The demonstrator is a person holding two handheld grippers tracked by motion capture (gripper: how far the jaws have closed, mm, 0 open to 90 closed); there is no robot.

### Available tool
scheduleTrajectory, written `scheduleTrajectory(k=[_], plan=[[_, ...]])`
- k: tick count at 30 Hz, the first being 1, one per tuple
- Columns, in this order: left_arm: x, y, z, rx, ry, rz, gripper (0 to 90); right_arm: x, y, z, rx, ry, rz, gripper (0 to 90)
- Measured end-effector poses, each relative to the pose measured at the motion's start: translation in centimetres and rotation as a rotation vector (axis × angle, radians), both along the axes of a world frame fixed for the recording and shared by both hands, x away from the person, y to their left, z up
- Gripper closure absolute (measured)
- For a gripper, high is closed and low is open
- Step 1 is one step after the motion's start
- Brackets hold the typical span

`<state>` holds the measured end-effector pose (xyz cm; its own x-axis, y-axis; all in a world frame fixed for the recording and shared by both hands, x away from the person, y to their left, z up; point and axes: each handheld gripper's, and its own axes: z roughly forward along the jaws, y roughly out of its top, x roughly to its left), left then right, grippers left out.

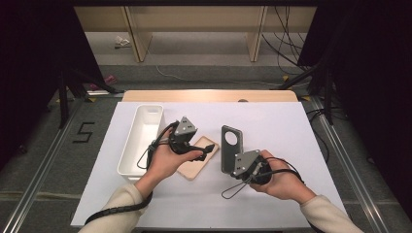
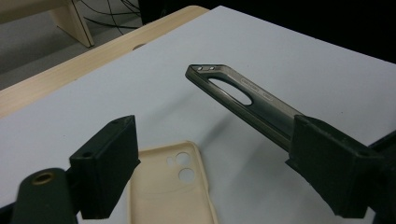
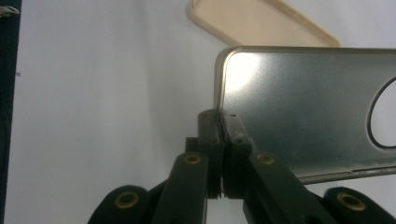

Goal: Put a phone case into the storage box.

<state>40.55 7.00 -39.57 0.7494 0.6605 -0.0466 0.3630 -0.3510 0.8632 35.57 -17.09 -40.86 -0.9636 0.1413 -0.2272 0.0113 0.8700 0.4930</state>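
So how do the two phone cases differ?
The grey phone case is dark and semi-clear with one large camera hole; the beige phone case is opaque with smaller round holes. The grey one is held up off the table, clamped in the right hand-held gripper; the beige one lies flat, ungripped. Both are empty.

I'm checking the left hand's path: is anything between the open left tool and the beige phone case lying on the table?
Nothing visible. The left tool is open just above the beige phone case, with only bare white table around it. The grey phone case is held off to the side by the right tool.
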Motion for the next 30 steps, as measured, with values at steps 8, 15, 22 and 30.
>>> scheduleTrajectory(k=[8, 15, 22, 30], plan=[[1.4, -1.3, 0.0, -0.003, 0.069, 0.032, 19.3, -0.2, 0.8, -0.1, 0.005, -0.011, 0.017, 88.8], [2.7, -2.6, 0.0, 0.007, 0.142, 0.057, 24.4, -0.4, 1.3, 0.2, 0.014, -0.028, 0.029, 88.8], [3.9, -3.4, 0.0, 0.012, 0.221, 0.091, 36.8, -0.6, 1.6, 0.2, 0.01, -0.036, 0.048, 88.8], [4.5, -3.7, -0.1, 0.005, 0.297, 0.125, 48.6, -0.6, 1.6, 0.3, 0.009, -0.053, 0.04, 88.8]])
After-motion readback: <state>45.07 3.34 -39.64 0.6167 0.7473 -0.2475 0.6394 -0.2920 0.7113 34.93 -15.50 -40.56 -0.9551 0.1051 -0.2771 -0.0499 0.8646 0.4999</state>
